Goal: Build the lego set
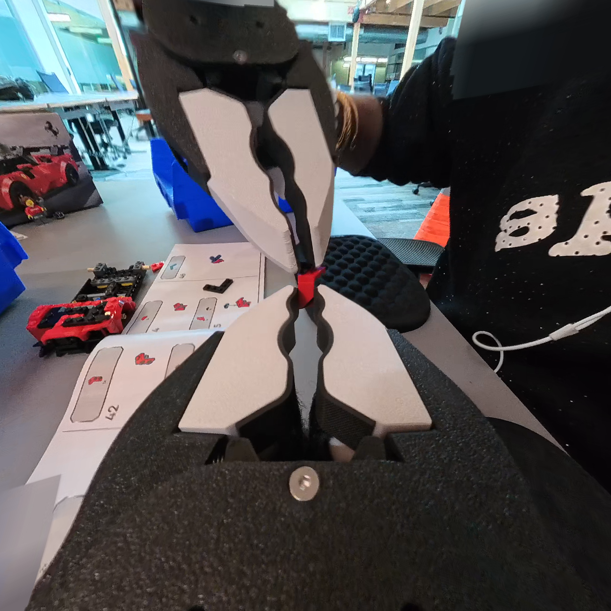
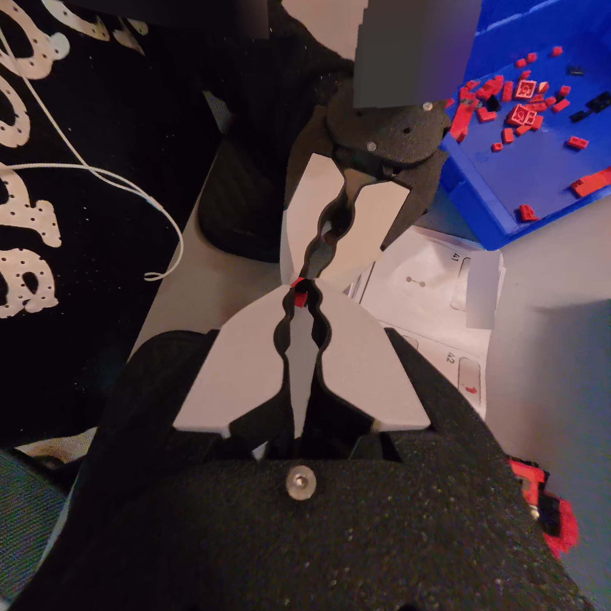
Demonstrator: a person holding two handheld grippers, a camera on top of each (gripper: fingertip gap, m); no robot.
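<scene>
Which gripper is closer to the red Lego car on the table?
Left, though barely. The left gripper and right gripper meet tip to tip on a small red piece, both off to one side of the red car.

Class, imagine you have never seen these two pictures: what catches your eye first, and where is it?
Two hand-held grippers meet tip to tip at the centre: the left hand-held gripper pinches a small red brick, and the right hand-held gripper comes in from above. At left, a half-built red car lies beside the instruction sheets; a blue bin holds loose red pieces.
</scene>
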